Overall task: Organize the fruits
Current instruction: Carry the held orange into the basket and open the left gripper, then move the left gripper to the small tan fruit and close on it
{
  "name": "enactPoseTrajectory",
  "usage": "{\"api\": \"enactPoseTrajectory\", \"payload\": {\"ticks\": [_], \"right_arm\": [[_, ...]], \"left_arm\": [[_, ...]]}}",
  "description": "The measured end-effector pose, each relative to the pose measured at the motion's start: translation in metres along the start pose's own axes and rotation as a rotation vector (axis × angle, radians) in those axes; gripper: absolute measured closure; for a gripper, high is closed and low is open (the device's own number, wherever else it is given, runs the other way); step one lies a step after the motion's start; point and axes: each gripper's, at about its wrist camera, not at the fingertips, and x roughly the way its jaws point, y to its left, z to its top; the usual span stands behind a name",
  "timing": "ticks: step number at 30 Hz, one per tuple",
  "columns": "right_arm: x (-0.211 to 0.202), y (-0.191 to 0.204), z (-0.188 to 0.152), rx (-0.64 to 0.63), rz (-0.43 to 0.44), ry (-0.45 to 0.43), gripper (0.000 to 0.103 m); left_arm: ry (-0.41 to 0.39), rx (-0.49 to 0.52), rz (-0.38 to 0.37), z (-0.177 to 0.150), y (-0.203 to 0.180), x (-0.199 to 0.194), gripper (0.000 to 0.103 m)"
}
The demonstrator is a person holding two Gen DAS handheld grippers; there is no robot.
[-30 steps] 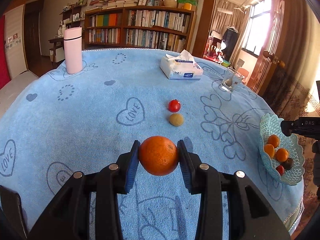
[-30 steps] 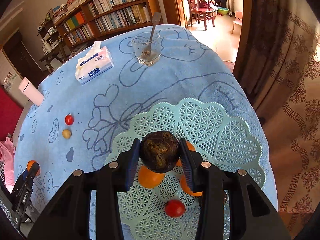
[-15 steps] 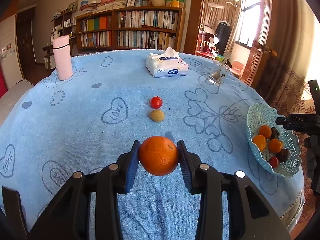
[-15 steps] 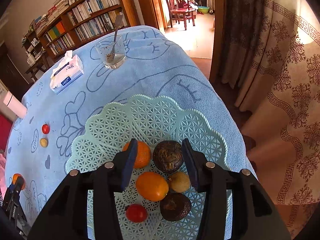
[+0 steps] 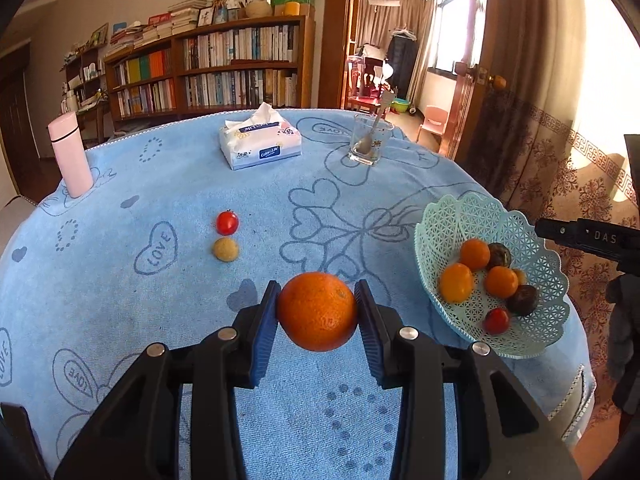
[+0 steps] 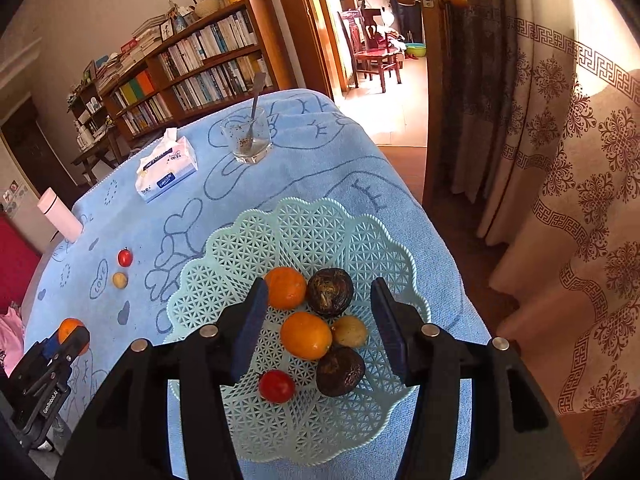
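— We get strong daylight from the window point(image 5: 452, 28) and doorway; the curtain point(image 6: 592, 208) glares nearly white on the right.

— We agree. Both views stay sharp at centre, while fisheye bending curves the worktop point(image 5: 160, 320) and black vignetting fills our corners.

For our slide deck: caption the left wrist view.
Left hand-held gripper grips an orange above the blue tablecloth, fruit basket nearby.

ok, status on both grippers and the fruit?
Left gripper shut on the big orange, held above the cloth. Right gripper open over the basket, six fruits inside. Cherry tomato and small tan fruit on table. Path clear.
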Motion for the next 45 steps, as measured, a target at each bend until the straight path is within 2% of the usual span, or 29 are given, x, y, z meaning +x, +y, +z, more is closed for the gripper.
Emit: {"api": "enactPoseTrajectory", "payload": {"ticks": [6,11,17,18,19,21,30,45], "right_arm": [[-0.01,-0.016,-0.007,0.045,0.028,-0.02,0.048],[-0.01,-0.029,-0.015,0.077,0.038,-0.017,0.048],[-0.01,-0.043,-0.021,0.113,0.042,-0.018,0.048],[-0.009,-0.044,-0.022,0.116,0.043,-0.018,0.048],[-0.009,-0.045,-0.023,0.118,0.043,-0.017,0.048],[-0.01,-0.046,-0.024,0.118,0.041,-0.019,0.048],[-0.009,-0.039,-0.027,0.121,0.065,-0.027,0.046],[-0.013,0.002,-0.031,0.056,0.095,-0.047,0.041]], "left_arm": [[-0.011,0.063,-0.09,0.007,-0.04,0.009,0.064],[0.008,0.095,-0.174,0.008,-0.073,0.021,0.064],[0.021,0.129,-0.231,0.005,-0.098,0.035,0.064],[0.025,0.124,-0.238,0.004,-0.099,0.036,0.06],[0.023,0.116,-0.243,0.004,-0.1,0.037,0.047],[0.005,0.101,-0.242,0.005,-0.097,0.035,0.039],[0.001,0.06,-0.172,0.009,-0.07,0.035,0.039],[-0.023,0.046,-0.084,0.006,-0.042,0.027,0.038]]}}
